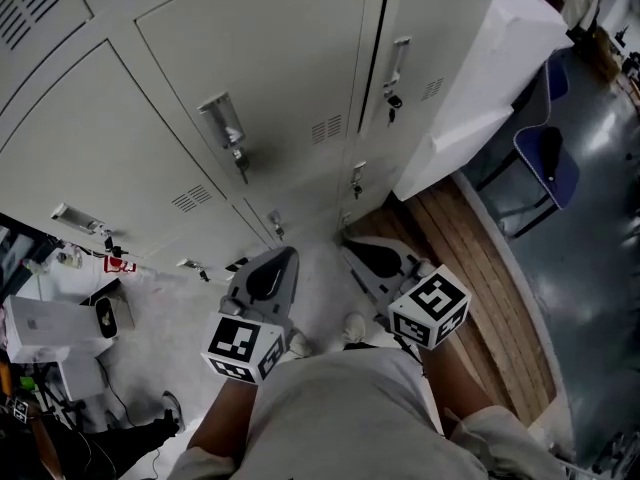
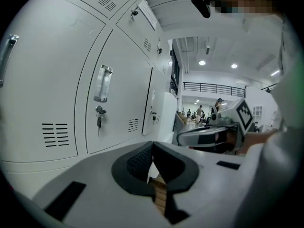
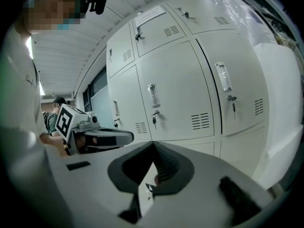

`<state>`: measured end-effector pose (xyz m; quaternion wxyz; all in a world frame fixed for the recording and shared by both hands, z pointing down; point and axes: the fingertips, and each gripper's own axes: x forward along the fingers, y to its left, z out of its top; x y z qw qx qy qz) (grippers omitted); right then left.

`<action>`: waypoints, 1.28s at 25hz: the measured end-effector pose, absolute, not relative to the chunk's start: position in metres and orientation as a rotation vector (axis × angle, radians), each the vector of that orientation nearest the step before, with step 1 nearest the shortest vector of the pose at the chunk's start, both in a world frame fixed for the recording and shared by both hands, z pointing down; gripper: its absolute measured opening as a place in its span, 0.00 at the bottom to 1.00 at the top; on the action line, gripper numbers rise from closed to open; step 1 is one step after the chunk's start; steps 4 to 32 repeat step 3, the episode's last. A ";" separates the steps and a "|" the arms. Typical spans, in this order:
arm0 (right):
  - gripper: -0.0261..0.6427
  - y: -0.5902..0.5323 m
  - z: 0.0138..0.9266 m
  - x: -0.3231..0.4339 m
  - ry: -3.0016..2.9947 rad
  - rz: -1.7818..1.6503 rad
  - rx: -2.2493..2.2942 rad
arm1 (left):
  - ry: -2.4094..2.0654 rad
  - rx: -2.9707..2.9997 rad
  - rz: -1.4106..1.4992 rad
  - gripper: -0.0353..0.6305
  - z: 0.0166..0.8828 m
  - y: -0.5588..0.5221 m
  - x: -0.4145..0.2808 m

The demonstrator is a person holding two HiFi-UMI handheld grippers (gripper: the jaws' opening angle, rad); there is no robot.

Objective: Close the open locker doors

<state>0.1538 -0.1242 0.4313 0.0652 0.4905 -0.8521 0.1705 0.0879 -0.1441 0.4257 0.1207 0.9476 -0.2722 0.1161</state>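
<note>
A wall of pale grey lockers [image 1: 250, 118] fills the head view, each door with a metal handle and a key. The door with handle [image 1: 398, 63] shows a dark gap along its left edge; the other doors lie flush. My left gripper [image 1: 287, 257] and right gripper [image 1: 351, 244] are held low near my body, side by side and apart from the lockers. Both are shut with nothing between the pads. In the left gripper view the left gripper [image 2: 152, 144] points along the locker row [image 2: 118, 99]. In the right gripper view the right gripper [image 3: 153, 144] faces the lockers [image 3: 175, 94].
A white sheeted block [image 1: 490, 78] stands against the lockers at the right, beside a blue chair [image 1: 545, 163]. A wooden slatted platform [image 1: 485, 268] lies under my right side. White boxes [image 1: 50, 328] and cables sit at the left. People stand far down the hall [image 2: 216, 106].
</note>
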 end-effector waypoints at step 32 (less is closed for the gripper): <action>0.08 -0.120 0.432 0.149 -2.577 0.532 1.471 | -0.804 2.761 0.349 0.08 0.426 -0.140 0.083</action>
